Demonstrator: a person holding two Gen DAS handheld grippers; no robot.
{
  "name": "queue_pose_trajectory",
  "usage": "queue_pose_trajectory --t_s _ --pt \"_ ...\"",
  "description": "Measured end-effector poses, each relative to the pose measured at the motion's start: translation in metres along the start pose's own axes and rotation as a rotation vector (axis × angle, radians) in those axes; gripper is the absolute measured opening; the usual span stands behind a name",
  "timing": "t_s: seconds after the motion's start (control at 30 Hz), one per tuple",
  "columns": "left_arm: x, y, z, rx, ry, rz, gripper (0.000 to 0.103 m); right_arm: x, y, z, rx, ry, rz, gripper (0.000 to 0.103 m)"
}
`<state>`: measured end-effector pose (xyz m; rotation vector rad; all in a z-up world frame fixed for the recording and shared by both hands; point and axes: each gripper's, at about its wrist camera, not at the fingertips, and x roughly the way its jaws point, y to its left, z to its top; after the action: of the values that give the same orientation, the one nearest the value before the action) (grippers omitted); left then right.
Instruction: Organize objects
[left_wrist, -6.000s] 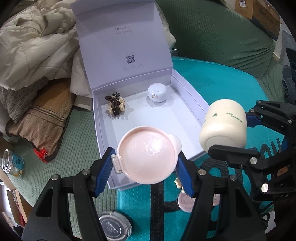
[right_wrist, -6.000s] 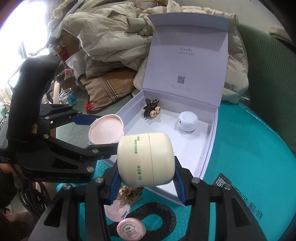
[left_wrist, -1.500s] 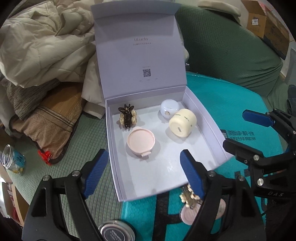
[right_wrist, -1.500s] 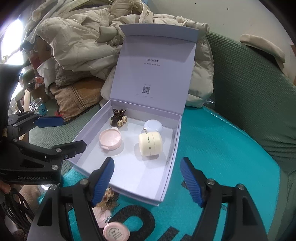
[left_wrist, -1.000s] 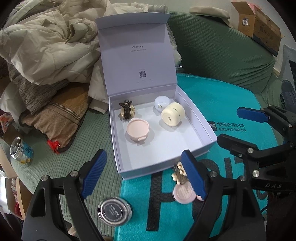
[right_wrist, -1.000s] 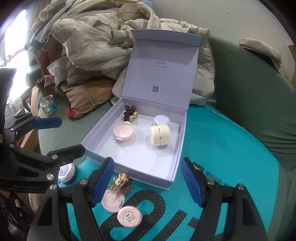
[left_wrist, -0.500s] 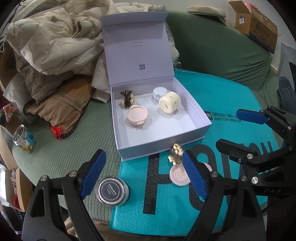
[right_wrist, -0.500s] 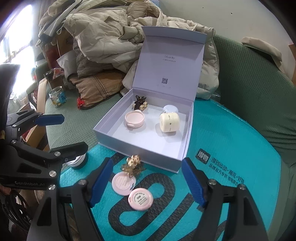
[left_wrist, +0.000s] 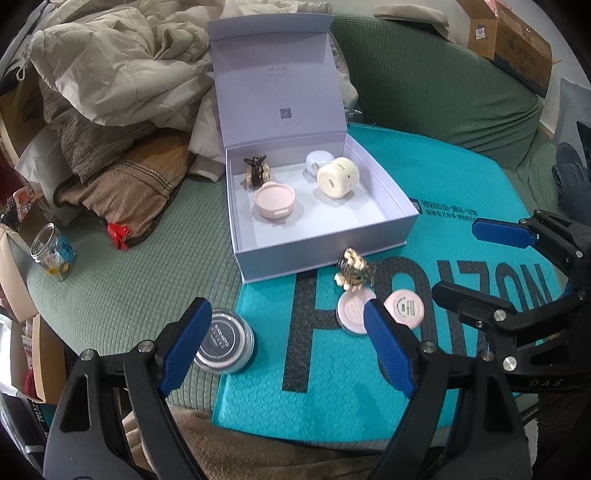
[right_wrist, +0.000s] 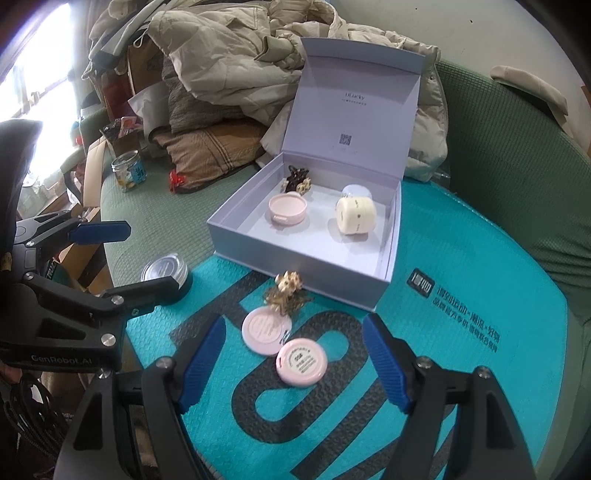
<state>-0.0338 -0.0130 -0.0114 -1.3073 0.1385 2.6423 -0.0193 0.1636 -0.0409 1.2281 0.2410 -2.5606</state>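
An open lilac gift box (left_wrist: 325, 254) (right_wrist: 295, 264) sits on the teal mat with its lid up. Inside lie a dark hair claw (left_wrist: 255, 171), a pink compact (left_wrist: 274, 201) (right_wrist: 288, 208), a cream jar on its side (left_wrist: 338, 177) (right_wrist: 355, 215) and a small white jar (left_wrist: 316, 160). In front of the box lie a flowered hair clip (left_wrist: 352, 274) (right_wrist: 288, 291), two pink round compacts (left_wrist: 403, 308) (right_wrist: 301, 362) (right_wrist: 264, 332) and a silver-lidded tin (left_wrist: 225, 341) (right_wrist: 165, 273). My left gripper (left_wrist: 286, 345) and right gripper (right_wrist: 293, 363) both stand open and empty, held back above these loose items.
A heap of coats and folded blankets (left_wrist: 110, 92) lies behind and left of the box. A glass jar (left_wrist: 53, 254) stands on the green sofa cover at the left. A cardboard box (left_wrist: 513, 37) rests on the sofa back at the far right.
Six seconds ago the grippers held the pink compact and the cream jar; both now lie in the box. Since then both grippers have drawn back, empty, bringing the loose items into view.
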Motion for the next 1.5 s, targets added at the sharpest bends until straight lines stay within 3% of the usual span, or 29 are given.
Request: queue_pose_trajectory --t_s 0.53,1.1,1.5 --pt "0.010 -0.003 -0.039 -0.027 0.047 -0.010 0.084 0.019 0.009 -0.035 0.030 0.042 0.021 0.077" --pt "0.032 0.027 -0.076 -0.131 0.105 0.000 0.084 0.060 0.020 -0.055 0.034 0.102 0.067 0.077" --pt "0.051 0.054 -0.084 -0.210 0.134 0.027 0.084 0.072 0.009 -0.058 0.057 0.070 -0.004 0.077"
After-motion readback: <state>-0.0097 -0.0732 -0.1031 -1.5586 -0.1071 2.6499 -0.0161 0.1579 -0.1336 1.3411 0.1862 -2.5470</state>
